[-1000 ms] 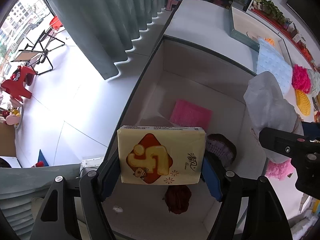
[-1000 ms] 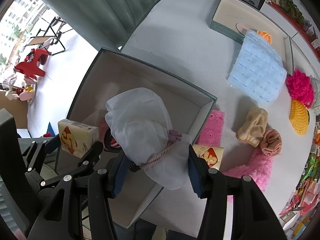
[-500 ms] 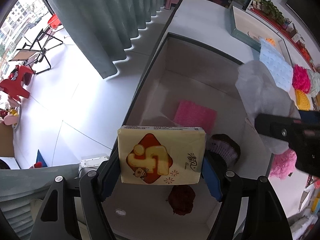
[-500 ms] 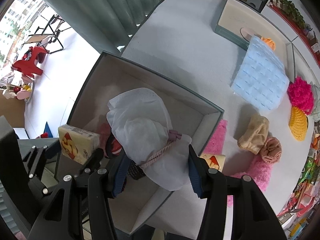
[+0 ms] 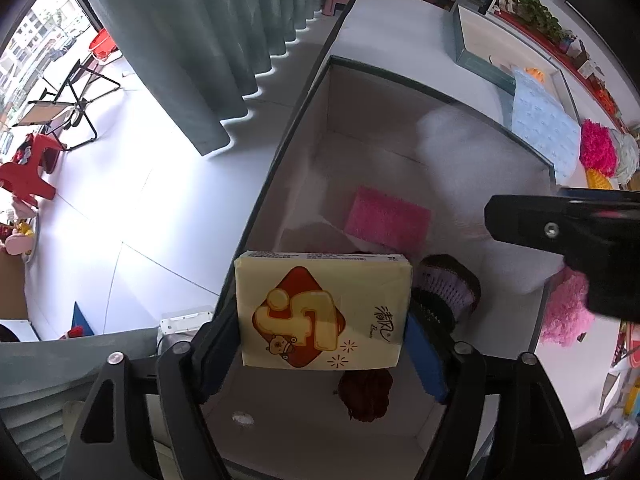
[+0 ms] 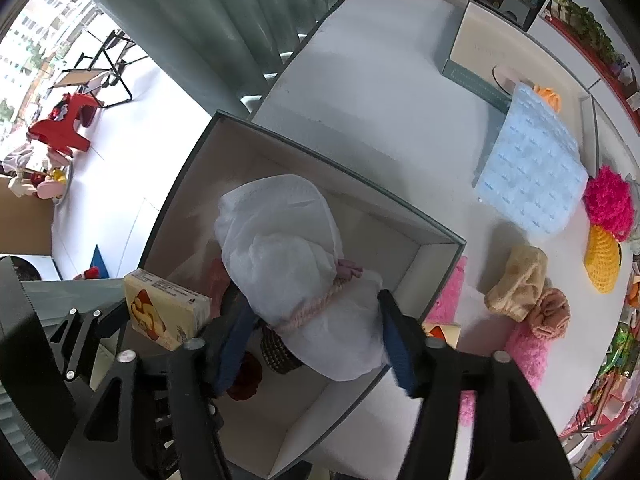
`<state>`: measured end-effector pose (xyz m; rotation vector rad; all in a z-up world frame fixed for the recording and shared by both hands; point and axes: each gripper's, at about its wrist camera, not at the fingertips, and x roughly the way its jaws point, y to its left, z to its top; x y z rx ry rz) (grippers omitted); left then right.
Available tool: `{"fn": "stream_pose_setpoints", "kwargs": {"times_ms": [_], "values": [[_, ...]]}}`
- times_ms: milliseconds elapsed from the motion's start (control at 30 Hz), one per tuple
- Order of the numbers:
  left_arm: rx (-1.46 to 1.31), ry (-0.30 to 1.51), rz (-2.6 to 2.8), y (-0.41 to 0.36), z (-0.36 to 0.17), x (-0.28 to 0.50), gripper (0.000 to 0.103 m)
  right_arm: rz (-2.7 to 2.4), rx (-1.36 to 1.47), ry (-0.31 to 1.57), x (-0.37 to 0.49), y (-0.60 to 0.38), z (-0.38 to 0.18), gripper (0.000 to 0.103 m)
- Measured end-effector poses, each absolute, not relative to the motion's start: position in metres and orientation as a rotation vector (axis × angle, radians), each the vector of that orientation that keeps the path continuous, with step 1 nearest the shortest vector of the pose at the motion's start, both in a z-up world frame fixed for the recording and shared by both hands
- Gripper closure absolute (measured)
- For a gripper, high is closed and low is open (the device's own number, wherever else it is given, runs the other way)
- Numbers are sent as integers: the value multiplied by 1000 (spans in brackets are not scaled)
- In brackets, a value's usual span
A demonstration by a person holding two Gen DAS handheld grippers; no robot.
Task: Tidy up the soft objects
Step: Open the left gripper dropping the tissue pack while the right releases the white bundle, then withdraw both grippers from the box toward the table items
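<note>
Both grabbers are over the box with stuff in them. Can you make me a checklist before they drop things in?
1. White bundle above the open box: ok.
2. Right gripper letting go: jaws have just been opening; bundle between them; free or not: cannot tell.
3. Tissue pack over the box: ok.
4. Left gripper jaws just opened wider; pack released: cannot tell.
5. Room in the box beside the pink sponge: ok.

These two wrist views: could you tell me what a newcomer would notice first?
Probably the yellow tissue pack between the left hand-held gripper's fingers, over the open box. Next, the white cloth bundle tied with pink cord, between the right hand-held gripper's just-opening fingers, above that box.
</note>
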<state>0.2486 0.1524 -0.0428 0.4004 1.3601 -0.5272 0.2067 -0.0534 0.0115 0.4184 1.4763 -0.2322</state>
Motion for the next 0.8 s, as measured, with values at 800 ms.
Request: {"fn": "stream_pose_setpoints", "kwargs": {"times_ms": [800], "values": [[452,1369,-503,151,-30,224,1,-244,410,1407,166,-61,30,0]]}}
